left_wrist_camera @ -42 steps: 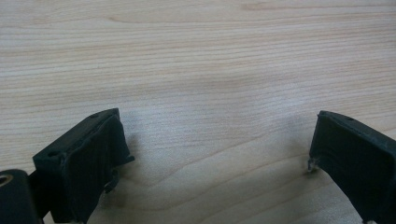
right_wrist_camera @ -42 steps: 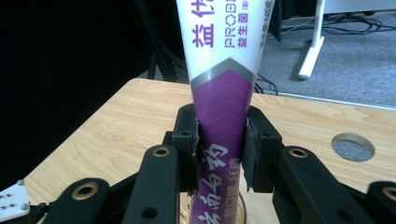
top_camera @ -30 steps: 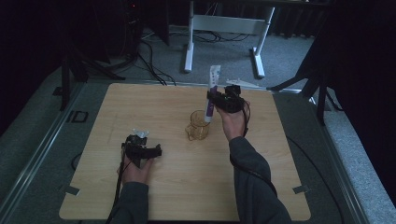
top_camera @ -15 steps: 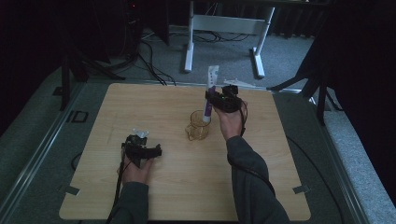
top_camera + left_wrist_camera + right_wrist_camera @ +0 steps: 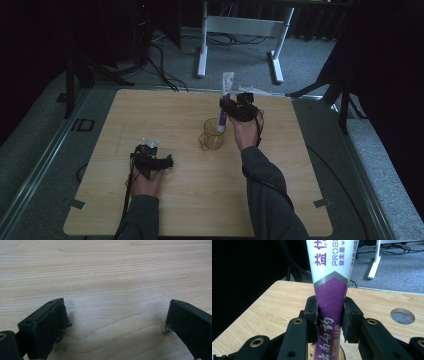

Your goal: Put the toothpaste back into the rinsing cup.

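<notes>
A purple and white toothpaste tube [image 5: 224,102] [image 5: 329,290] stands upright, with my right gripper [image 5: 226,107] [image 5: 329,317] shut on its purple lower part. The tube's lower end reaches into the mouth of a clear amber cup [image 5: 212,136] with a handle, which stands at the middle of the wooden table [image 5: 150,110]. My left gripper [image 5: 148,148] [image 5: 116,317] rests on the table's near left side, open, with only bare wood between its pads.
In the right gripper view a round hole [image 5: 403,315] shows in the tabletop to the right of the tube. Behind the table's far edge a white metal stand [image 5: 240,25] sits on grey carpet, with cables [image 5: 160,55] beside it. Dark surroundings flank the table.
The right gripper with the tube has edged slightly left over the cup. The left gripper has kept still.
</notes>
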Motion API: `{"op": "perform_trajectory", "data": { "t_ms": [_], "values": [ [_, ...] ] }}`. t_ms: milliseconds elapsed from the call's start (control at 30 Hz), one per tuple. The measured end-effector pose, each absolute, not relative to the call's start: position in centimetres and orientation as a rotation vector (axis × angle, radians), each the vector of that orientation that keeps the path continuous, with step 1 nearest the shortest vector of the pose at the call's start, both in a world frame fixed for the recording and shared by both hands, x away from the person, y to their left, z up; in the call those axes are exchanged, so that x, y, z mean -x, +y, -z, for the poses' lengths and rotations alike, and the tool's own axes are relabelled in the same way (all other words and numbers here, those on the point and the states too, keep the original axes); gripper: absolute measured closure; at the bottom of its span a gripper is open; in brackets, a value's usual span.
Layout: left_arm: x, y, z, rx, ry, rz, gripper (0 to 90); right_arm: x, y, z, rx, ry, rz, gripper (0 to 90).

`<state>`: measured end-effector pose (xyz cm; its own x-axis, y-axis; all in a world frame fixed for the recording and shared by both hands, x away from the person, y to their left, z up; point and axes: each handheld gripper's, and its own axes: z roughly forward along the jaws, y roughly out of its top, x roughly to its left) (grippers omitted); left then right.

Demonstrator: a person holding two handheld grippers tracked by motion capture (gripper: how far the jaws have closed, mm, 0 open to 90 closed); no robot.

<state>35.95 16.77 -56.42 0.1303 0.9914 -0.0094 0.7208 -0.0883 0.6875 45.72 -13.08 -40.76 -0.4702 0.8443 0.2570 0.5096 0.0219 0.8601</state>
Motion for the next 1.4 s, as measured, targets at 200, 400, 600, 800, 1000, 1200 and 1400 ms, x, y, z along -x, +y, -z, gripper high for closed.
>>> {"op": "perform_trajectory", "data": {
  "t_ms": [200, 400, 600, 800, 1000, 1200, 1400],
  "values": [
    [-36.0, 16.8, 56.4, -1.869, 1.645, -0.645, 2.8, -45.7, -13.0, 40.8, -1.38, 1.978, -1.426, 69.5],
    [-36.0, 16.8, 56.4, -1.869, 1.645, -0.645, 2.8, -45.8, -12.7, 41.0, -1.373, 1.986, -1.411, 69.4],
    [-36.0, 16.8, 56.4, -1.868, 1.646, -0.646, 2.8, -45.7, -12.3, 41.4, -1.369, 1.996, -1.399, 69.3],
    [-36.0, 16.8, 56.4, -1.868, 1.645, -0.646, 2.8, -45.7, -11.8, 42.0, -1.367, 2.011, -1.382, 69.1],
    [-36.0, 16.8, 56.4, -1.866, 1.647, -0.645, 2.8, -45.5, -11.5, 42.4, -1.36, 2.028, -1.362, 68.9],
    [-36.0, 16.8, 56.4, -1.868, 1.645, -0.645, 2.8, -45.5, -11.2, 43.0, -1.351, 2.052, -1.334, 68.8],
    [-36.0, 16.8, 56.4, -1.867, 1.646, -0.646, 2.8, -45.4, -11.1, 43.7, -1.348, 2.073, -1.302, 68.4]
  ]
}}
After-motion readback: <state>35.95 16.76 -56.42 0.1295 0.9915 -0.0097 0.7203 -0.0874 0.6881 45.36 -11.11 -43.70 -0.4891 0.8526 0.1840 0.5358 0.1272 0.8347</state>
